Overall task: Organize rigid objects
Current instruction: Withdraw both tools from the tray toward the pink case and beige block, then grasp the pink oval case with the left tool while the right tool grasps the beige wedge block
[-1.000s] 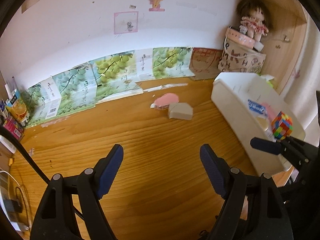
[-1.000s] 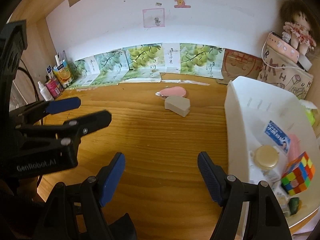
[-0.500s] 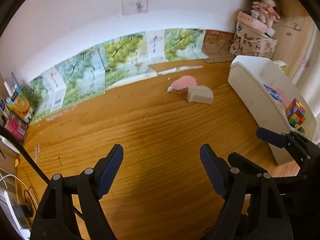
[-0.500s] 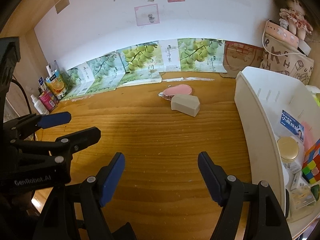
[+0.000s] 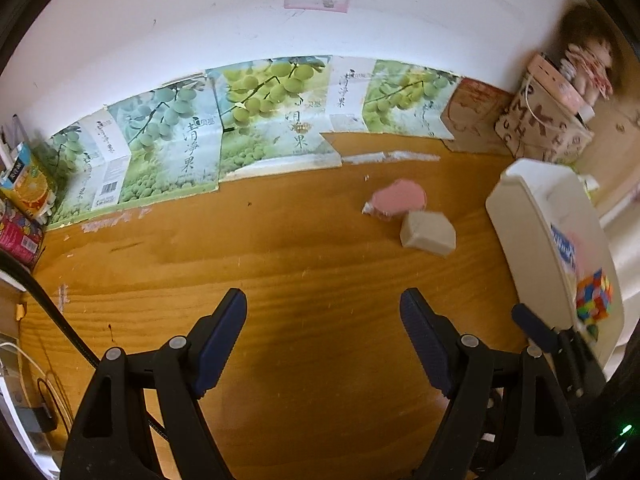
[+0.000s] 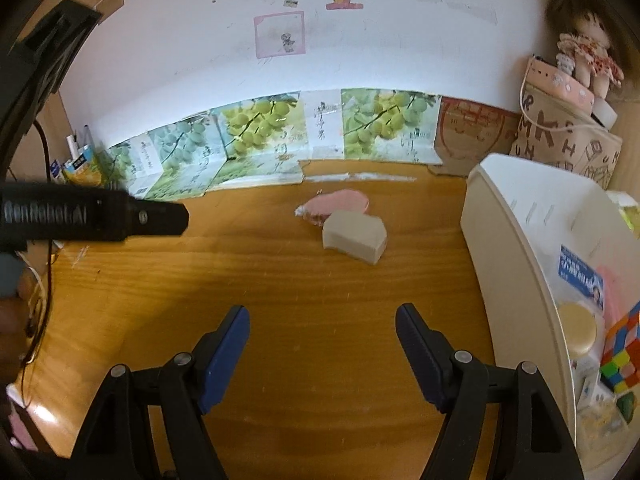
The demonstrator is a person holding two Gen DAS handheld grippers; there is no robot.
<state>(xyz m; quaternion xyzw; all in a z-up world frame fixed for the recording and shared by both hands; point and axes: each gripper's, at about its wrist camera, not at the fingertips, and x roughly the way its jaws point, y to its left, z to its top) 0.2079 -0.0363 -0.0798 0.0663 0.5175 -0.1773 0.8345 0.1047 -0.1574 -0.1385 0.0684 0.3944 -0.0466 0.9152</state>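
A grey wedge-shaped block [image 5: 428, 233] lies on the wooden desk, touching a flat pink object [image 5: 398, 199] behind it; both also show in the right wrist view, the block [image 6: 354, 237] and the pink object [image 6: 336, 203]. A white bin [image 6: 516, 240] at the right holds a colourful puzzle cube [image 6: 620, 354], a round beige lid [image 6: 578, 330] and a blue-labelled packet [image 6: 580, 274]. My left gripper [image 5: 323, 332] is open and empty, well short of the block. My right gripper [image 6: 322, 338] is open and empty, also short of it.
Green grape-print cartons [image 5: 240, 128] lean along the back wall. A patterned bag [image 6: 560, 140] with a doll [image 6: 586, 56] stands at the back right. Juice cartons and bottles [image 5: 24, 192] crowd the left edge. The left gripper's body [image 6: 92, 216] crosses the right view's left side.
Both grippers moved forward toward the block and pink object, which appear larger. The left gripper's body rose in the right view. Jaws stayed open.
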